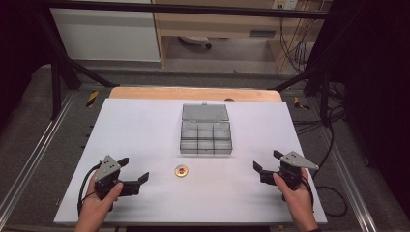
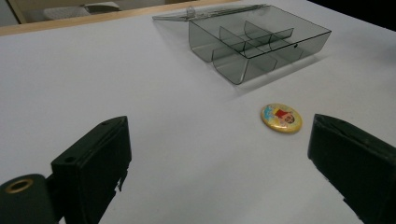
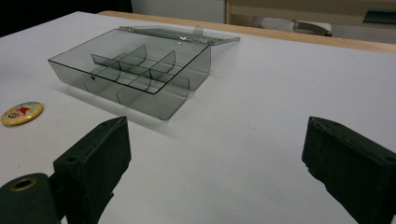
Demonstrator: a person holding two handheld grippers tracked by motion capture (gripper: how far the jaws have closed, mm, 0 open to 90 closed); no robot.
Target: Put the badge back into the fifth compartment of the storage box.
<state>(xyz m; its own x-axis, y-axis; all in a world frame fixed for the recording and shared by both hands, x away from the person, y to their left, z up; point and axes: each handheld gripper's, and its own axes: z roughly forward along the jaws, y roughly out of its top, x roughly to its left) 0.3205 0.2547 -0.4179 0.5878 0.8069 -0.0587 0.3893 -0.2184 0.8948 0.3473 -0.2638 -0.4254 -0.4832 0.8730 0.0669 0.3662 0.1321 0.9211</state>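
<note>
A clear grey compartment box (image 1: 206, 137) (image 2: 259, 46) (image 3: 133, 70) stands open at the middle of the white table (image 1: 145, 130), its lid (image 1: 205, 112) lying flat behind it. A round yellow badge with a red figure (image 1: 181, 170) (image 2: 281, 117) (image 3: 21, 113) lies in front of the box. My left gripper (image 1: 133, 170) (image 2: 219, 163) rests open at the near left, the badge to its right. My right gripper (image 1: 268, 161) (image 3: 215, 163) rests open at the near right. Nothing is between either pair of jaws.
A bare wooden strip (image 1: 193, 93) runs along the table's far edge. Black frame legs and cables (image 1: 295, 48) stand beyond the table on the floor. A white cabinet (image 1: 106, 34) sits at the back left.
</note>
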